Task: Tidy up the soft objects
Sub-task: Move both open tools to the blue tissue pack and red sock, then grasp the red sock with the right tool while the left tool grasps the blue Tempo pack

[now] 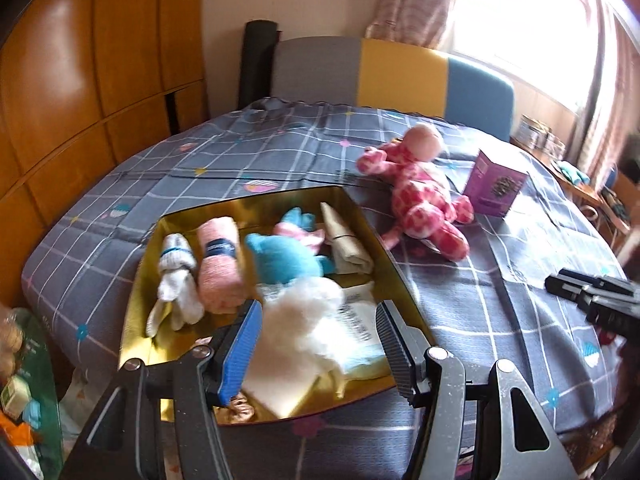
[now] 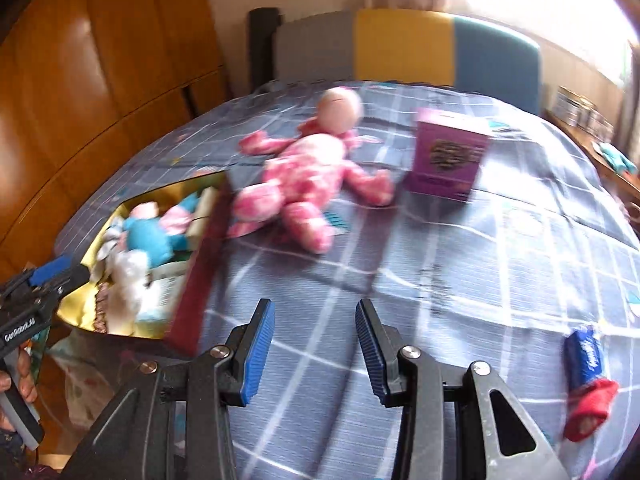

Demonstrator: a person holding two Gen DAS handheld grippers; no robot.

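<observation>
A bed [image 1: 248, 152] with a grey checked cover carries a gold-lined box [image 1: 140, 280] at its near left, already packed with rolled socks, a blue plush [image 1: 280, 260] and a white fluffy toy [image 1: 316, 312]. Just right of the box lies a pink spotted plush [image 2: 304, 176], with a purple carton [image 2: 444, 160] beyond it. The left tongs [image 1: 318, 344] hang open above the white toy, and the right tongs [image 2: 316, 354] gape empty over bare cover.
</observation>
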